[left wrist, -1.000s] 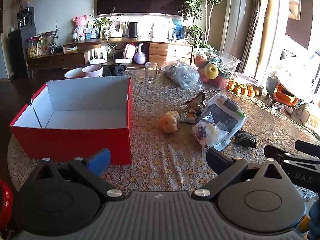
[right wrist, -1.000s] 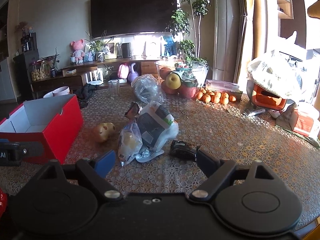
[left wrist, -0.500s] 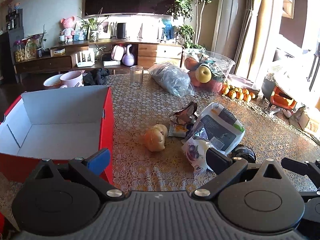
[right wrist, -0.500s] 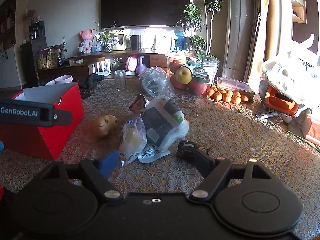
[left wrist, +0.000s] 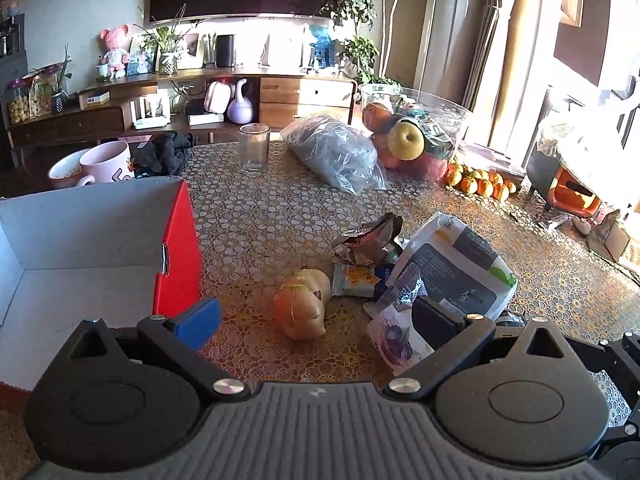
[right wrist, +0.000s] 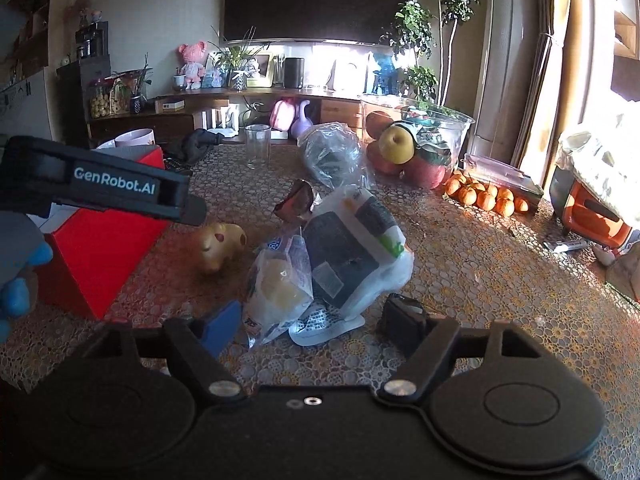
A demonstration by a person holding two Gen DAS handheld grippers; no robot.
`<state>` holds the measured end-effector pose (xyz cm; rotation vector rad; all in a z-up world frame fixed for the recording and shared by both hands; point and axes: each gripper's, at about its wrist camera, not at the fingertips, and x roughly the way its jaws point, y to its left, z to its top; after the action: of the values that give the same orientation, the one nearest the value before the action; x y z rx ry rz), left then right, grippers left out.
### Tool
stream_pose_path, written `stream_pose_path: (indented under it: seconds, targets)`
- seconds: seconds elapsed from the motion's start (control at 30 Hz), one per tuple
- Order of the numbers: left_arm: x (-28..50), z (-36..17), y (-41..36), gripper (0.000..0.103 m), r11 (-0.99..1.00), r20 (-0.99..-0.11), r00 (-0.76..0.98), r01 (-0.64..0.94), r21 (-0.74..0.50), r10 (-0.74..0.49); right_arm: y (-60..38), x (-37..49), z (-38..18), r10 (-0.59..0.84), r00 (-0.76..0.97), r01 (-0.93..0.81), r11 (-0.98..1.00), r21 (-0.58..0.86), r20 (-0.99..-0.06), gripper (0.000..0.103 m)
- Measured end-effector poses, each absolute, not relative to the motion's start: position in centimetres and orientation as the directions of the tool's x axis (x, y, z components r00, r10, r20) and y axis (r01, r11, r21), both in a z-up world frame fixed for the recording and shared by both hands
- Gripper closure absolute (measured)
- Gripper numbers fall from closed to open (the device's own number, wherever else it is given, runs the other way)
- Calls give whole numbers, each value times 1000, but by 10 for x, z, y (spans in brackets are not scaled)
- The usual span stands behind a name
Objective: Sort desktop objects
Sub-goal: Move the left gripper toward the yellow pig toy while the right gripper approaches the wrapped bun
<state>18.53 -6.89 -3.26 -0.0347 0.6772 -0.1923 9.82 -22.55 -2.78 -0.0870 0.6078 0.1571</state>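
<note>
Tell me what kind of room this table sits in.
Most likely a home living room: a large dark television hangs above a low wooden media cabinet, with a pink plush toy and a tall potted plant beside it.

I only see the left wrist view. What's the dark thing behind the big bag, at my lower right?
Observer: A small black object on the table, right by the right gripper.
Operator: Is that gripper holding anything?
Observer: No. Its jaws have just been closing but stand open; only the near edge of a clear bag lies between them, untouched.
Operator: What's in that bag?
Observer: Something pale yellow.
</note>
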Motion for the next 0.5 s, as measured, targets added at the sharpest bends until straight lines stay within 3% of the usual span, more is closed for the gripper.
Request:
stream_pose_path:
  seconds: [0.5]
  targets:
    - [235,-55,-80,1,982,-627,756,161,-101,-188,-213,130,-46,152,786,-217,976,-36,-600,29]
